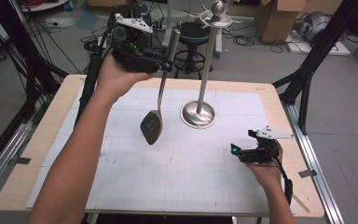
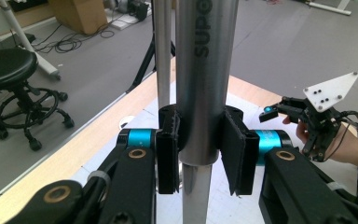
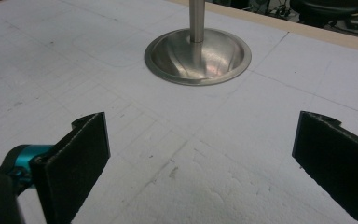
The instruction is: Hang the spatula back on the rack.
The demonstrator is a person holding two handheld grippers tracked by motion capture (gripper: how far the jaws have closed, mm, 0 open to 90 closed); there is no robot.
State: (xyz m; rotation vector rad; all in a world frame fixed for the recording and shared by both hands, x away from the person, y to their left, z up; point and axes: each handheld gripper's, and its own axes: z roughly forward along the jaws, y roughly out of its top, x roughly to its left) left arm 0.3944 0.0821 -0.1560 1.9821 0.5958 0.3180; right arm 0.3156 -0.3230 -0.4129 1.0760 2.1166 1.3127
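White gridded paper covers the wooden table (image 1: 37,140), with cardboard boxes, cables and a black stool (image 1: 193,35) on the grey floor behind it. Hanging above the paper, left of centre, is a metal spatula (image 1: 152,125): blade down, clear of the surface, its thick steel handle upright. The left gripper (image 1: 165,63) has that handle clamped between its black pads (image 2: 168,154), jaws closed firmly on it, and the hand holds it raised at the far edge of the table. Gripping near the top of the handle lets the blade dangle straight, which would suit hooking the tool onto something high. Dark letters run along the handle in the left gripper view, reading "SUPO" before the frame cuts them off.

Just to the right stands a steel utensil stand (image 1: 198,113), a thin pole on a round dished base with hooks spreading from a ball at the top; it looks like the likely destination. Near the right front corner, the right gripper (image 1: 235,151) rests low over the paper, jaws wide apart and holding nothing, pointing toward the stand's base, probably waiting to steady it.
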